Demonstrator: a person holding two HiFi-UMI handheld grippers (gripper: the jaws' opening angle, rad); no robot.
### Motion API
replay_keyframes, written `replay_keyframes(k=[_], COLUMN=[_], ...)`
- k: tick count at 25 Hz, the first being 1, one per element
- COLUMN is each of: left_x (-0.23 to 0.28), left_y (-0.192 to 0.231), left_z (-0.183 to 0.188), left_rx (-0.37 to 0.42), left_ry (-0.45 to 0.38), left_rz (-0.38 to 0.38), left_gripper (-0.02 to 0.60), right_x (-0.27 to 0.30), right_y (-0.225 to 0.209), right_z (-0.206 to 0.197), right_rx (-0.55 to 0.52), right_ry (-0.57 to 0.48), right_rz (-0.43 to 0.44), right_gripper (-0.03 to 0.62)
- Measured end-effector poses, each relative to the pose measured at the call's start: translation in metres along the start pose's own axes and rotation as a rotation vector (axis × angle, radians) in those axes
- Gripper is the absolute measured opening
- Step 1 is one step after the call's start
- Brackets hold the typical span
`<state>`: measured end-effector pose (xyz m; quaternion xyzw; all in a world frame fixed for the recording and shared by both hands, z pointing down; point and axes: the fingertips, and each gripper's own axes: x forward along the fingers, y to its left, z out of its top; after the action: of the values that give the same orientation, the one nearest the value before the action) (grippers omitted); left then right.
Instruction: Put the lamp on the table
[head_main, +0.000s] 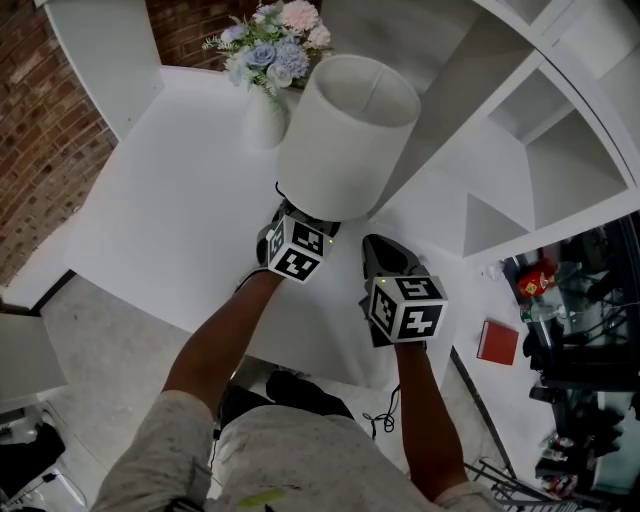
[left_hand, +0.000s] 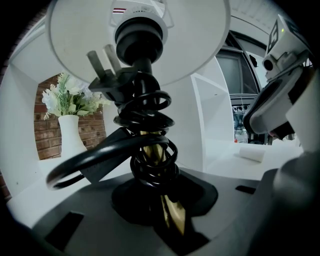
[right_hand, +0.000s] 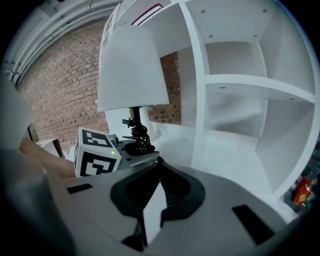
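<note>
Holding the lamp (head_main: 345, 135) upright over the near part of the table (head_main: 170, 210) right now. My left gripper (head_main: 300, 222) looks clamped on the brass stem (left_hand: 170, 210), just under the black cord (left_hand: 150, 135) that's coiled around it. My right gripper (head_main: 385, 255) is just beside it, jaws barely apart with nothing in them. I can't see the base from any angle, so no idea if it's actually touching down yet.

Stuff I'm worried about:
- Thin, slick stem with a big shade (right_hand: 131, 65) up top, so it's top-heavy. If the grip goes loose before the base sits flat, it'll probably tip.
- The loose end of the cord and the plug (left_hand: 107, 75) hang right by my jaws. Pull away carelessly and a snag could drag the whole thing over.
- The flower vase (head_main: 265, 115) is close behind the shade, so any wobble that way could bump it.
</note>
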<state>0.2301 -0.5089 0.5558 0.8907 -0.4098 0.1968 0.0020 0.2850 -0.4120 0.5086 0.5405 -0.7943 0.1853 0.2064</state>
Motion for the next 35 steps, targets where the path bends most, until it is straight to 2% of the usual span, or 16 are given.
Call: replay_keyframes(k=[7,13,17,25,35], left_x=[-0.004,-0.014,-0.024,-0.050,-0.095], left_y=[0.001,0.005,0.008,0.006,0.013], left_z=[-0.001,-0.006,-0.008,-0.006,0.004], left_rx=[0.012,-0.018,-0.026,-0.030,-0.014], left_ry=[0.012,0.055,0.082,0.106,0.100], left_rz=[0.010,-0.018,-0.037,-0.076,-0.079], left_gripper=[0.124,0.195,0.215,0.215,0.201], right_x=[0.002,0.003,0.001,-0.009,-0.021], right_y=[0.005,0.016,0.023,0.037,0.057], right_z=[0.001,0.005,0.008,0.017,0.030], right_rx=[0.010,0.018,0.026,0.052,0.080], right_ry=[0.005,-0.001,-0.008,-0.022,-0.051], right_rz=[0.014,0.028,0.029,0.020,0.011], right_gripper=[0.005,0.005,0.005,0.005,0.005])
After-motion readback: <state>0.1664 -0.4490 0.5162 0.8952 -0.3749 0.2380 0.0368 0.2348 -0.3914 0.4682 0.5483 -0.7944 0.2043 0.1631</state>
